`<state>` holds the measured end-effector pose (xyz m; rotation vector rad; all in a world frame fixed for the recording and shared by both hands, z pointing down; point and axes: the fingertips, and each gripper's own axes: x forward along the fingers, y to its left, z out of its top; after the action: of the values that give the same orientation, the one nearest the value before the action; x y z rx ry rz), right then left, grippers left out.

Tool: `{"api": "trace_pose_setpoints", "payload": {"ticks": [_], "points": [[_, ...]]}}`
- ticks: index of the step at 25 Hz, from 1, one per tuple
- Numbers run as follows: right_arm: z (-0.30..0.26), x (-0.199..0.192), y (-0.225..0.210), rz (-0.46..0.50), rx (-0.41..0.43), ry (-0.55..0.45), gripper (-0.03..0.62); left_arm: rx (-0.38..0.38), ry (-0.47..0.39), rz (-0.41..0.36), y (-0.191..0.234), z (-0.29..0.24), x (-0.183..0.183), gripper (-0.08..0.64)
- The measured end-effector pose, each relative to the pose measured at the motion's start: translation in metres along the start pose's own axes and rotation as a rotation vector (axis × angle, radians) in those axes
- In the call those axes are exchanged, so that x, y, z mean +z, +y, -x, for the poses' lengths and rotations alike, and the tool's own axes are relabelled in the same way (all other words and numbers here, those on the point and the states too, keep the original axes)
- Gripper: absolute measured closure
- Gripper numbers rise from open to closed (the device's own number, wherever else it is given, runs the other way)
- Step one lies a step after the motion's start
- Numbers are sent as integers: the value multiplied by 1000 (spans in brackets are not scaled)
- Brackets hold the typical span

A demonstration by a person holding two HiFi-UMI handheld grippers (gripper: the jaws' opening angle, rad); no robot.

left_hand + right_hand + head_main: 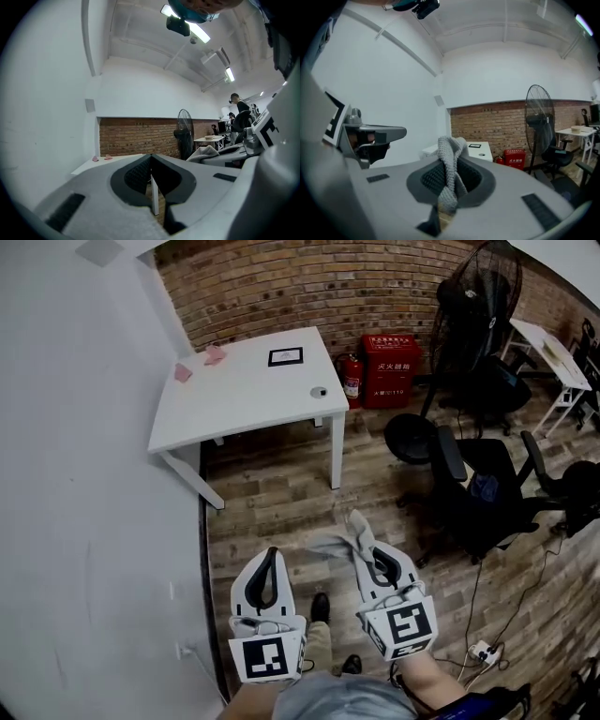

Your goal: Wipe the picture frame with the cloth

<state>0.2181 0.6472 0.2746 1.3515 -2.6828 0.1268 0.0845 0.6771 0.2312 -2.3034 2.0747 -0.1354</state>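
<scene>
A small black picture frame [285,356] lies flat on the far part of the white table [234,399], and it shows small in the right gripper view as the frame [474,146]. My right gripper [360,542] is shut on a grey cloth [339,542], whose knitted folds [450,168] stick up between its jaws. My left gripper [272,556] is shut with nothing in it, tips touching [151,161]. Both grippers hang over the wooden floor, well short of the table.
Two pink items [215,354] lie at the table's far left, and a small round thing [319,392] sits near its right edge. A fire extinguisher [352,377] and red box [390,367] stand by the brick wall. A fan [474,306] and office chairs [483,486] fill the right.
</scene>
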Motion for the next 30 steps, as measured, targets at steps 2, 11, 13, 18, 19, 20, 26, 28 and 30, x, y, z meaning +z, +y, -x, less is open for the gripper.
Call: {"api": "trace_pose_setpoints", "payload": {"ticks": [2,11,13,18,19,20,26,28,30], "points": [[-30,1,-9,-10,-7,10,563,-11,6,-1,15,-30,-3,552],[-146,34,-34,-20,-25,-7,563,-47,-8,16,76,-138,13,552],[-164,46,-36,-8,-30,-19,563,-57,-19,14,87,-154,19,552],[-196,62,-43,13,-43,-41,563,-59,-49,4,109,-182,29,552],[-201,64,-45,15,-45,-43,565,-60,-49,0,112,-187,28,552],[-205,65,-47,15,-47,-45,565,-58,-47,-10,115,-191,25,552],[-230,63,-64,-4,-68,-35,568,-77,-35,-21,117,-219,14,552],[-238,60,-72,-12,-77,-32,568,-80,-22,-27,118,-229,6,552],[-247,57,-82,-19,-82,-31,568,-80,-17,-29,118,-242,2,552]]}}
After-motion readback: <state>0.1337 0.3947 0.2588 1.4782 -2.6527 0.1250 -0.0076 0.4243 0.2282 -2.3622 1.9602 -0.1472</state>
